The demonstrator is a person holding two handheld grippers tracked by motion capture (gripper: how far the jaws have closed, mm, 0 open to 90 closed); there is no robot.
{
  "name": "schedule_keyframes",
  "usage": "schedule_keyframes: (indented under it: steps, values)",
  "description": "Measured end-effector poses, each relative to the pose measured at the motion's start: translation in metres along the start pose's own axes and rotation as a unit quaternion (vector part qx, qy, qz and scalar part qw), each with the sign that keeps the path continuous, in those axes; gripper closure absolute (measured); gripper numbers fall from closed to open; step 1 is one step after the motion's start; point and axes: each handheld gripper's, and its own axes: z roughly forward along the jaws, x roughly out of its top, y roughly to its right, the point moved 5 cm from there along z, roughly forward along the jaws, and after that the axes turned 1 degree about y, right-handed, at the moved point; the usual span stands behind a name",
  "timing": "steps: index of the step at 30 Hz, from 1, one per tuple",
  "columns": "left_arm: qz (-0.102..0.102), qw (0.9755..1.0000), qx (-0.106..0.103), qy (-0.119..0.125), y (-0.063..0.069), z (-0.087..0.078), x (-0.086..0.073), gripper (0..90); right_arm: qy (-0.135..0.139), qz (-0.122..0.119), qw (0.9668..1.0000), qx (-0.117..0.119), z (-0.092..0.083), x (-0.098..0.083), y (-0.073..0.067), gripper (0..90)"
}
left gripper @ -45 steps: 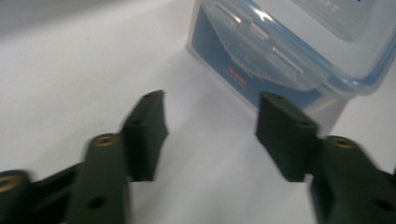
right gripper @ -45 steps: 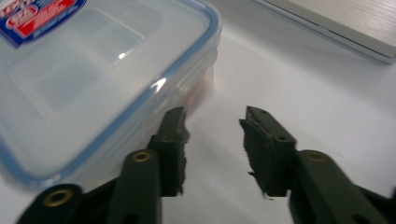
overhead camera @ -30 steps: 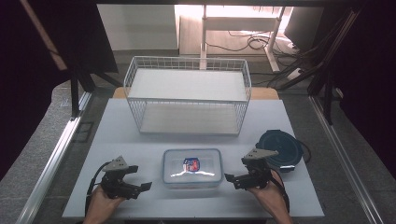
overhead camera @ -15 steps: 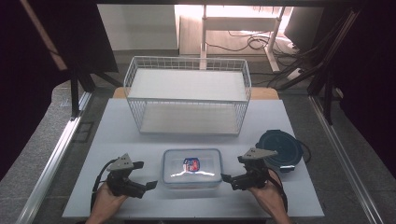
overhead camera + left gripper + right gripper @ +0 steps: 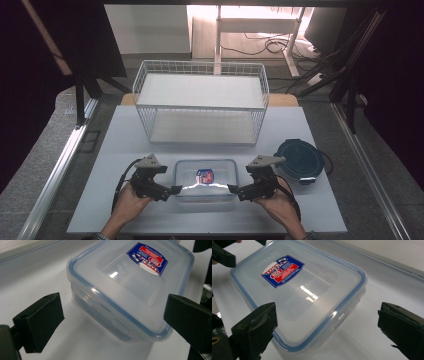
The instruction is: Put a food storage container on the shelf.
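A clear rectangular plastic food container (image 5: 205, 178) with a blue-rimmed lid and a red-and-blue label lies flat on the white table, near its front edge. My left gripper (image 5: 172, 190) is at its left end, open, jaws spread wide on either side of the box's near corner (image 5: 150, 332). My right gripper (image 5: 234, 189) is at the right end, open too, with the container (image 5: 297, 295) lying between and just beyond its jaws. Neither gripper's jaws press on the box. A hand holds each gripper.
A white wire basket (image 5: 200, 102) stands at the back middle of the table. A round dark-blue lidded container (image 5: 300, 160) sits right of my right gripper. Metal rails run along both table sides.
My left gripper has moved right, up to the container's left end. The right gripper has edged slightly toward the box. The container has not moved.
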Motion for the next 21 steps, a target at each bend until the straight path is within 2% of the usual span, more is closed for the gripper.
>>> schedule_keyframes:
  steps: [5, 7, 8, 10, 12, 15, 16, 18, 20, 21]
  values:
    - [-0.015, 0.9996, -0.021, -0.009, -0.004, 0.010, 0.003, 0.8, -0.022, 0.023, 0.9995, 0.009, 0.007, 0.002, 0.001, 1.6]
    - [-0.020, 0.9993, -0.027, -0.016, -0.005, 0.014, 0.002, 0.4, -0.033, 0.035, 0.9985, 0.024, 0.012, 0.001, 0.002, 2.3]
    - [-0.027, 0.9987, -0.040, -0.017, -0.006, 0.016, 0.001, 0.0, -0.042, 0.041, 0.9978, 0.031, 0.015, 0.000, 0.002, 2.6]
    - [-0.045, 0.9963, -0.068, -0.027, -0.006, 0.020, -0.002, 0.0, -0.051, 0.045, 0.9967, 0.043, 0.021, -0.001, 0.002, 2.6]
    - [-0.062, 0.9931, -0.094, -0.034, -0.006, 0.024, -0.004, 0.0, -0.053, 0.060, 0.9948, 0.063, 0.026, -0.001, 0.002, 2.9]
    - [-0.080, 0.9902, -0.108, -0.038, -0.006, 0.025, -0.007, 0.0, -0.062, 0.080, 0.9915, 0.081, 0.029, -0.002, 0.003, 3.6]
    - [-0.084, 0.9897, -0.109, -0.040, -0.006, 0.024, -0.008, 0.4, -0.068, 0.093, 0.9889, 0.094, 0.029, -0.003, 0.003, 5.6]
    - [-0.086, 0.9892, -0.112, -0.039, -0.005, 0.019, -0.009, 4.4, -0.081, 0.117, 0.9837, 0.110, 0.028, -0.006, 0.005, 9.2]
    - [-0.093, 0.9879, -0.120, -0.031, -0.007, 0.012, -0.011, 13.5, -0.083, 0.125, 0.9821, 0.113, 0.024, -0.006, 0.007, 14.1]
    - [-0.098, 0.9872, -0.123, -0.024, -0.007, 0.009, -0.012, 18.0, -0.080, 0.125, 0.9825, 0.112, 0.022, -0.006, 0.008, 16.9]
